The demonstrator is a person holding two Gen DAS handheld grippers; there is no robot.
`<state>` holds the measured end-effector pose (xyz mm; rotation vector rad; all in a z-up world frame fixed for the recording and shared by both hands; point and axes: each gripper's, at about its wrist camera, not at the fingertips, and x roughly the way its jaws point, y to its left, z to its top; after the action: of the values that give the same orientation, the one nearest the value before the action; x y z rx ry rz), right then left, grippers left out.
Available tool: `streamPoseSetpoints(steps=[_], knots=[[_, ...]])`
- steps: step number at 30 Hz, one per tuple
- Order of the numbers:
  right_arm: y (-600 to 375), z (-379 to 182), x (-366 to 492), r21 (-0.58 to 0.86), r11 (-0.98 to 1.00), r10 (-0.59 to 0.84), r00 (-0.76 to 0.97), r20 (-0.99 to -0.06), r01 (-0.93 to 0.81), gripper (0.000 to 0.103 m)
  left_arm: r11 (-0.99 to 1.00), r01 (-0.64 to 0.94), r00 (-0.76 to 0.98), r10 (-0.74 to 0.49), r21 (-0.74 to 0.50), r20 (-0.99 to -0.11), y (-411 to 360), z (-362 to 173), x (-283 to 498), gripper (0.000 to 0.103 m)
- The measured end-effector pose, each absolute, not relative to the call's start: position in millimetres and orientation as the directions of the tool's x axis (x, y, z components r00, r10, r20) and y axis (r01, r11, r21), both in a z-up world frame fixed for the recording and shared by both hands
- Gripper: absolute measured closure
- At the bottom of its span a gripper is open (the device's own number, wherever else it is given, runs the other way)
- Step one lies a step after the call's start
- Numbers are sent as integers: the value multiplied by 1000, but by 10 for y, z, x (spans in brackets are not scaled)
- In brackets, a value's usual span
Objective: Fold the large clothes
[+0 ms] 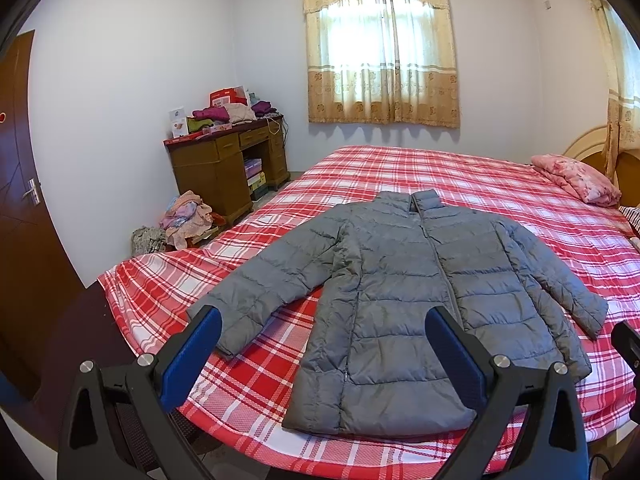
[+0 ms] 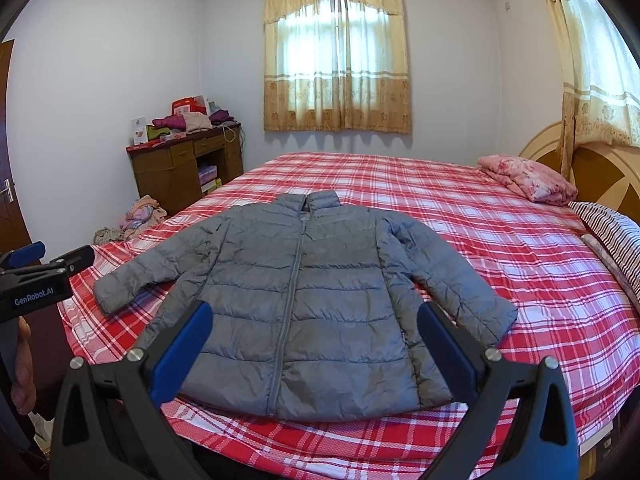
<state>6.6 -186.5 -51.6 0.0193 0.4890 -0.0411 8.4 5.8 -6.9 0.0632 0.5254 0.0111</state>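
A grey quilted puffer jacket (image 1: 400, 300) lies flat and zipped on the red plaid bed (image 1: 460, 176), collar away from me, both sleeves spread out. It also shows in the right wrist view (image 2: 296, 292). My left gripper (image 1: 324, 320) is open and empty, held above the bed's near edge over the jacket's left side and hem. My right gripper (image 2: 316, 316) is open and empty, above the jacket's hem. The left gripper (image 2: 52, 254) also shows at the left edge of the right wrist view, held in a hand.
A folded pink quilt (image 2: 528, 180) and a striped pillow (image 2: 612, 232) lie near the headboard at the right. A wooden desk (image 1: 228, 160) piled with clothes stands by the far wall. Loose clothes (image 1: 184, 216) lie on the floor. A brown door (image 1: 24, 200) is at the left.
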Motion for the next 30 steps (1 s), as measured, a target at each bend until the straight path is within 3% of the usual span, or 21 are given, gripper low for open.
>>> streamPoseSetpoints(steps=[30], knots=[[-1859, -556, 71, 14, 999, -28, 877, -479, 39, 0, 998, -7, 870, 36, 62, -491, 124, -74, 75, 1]])
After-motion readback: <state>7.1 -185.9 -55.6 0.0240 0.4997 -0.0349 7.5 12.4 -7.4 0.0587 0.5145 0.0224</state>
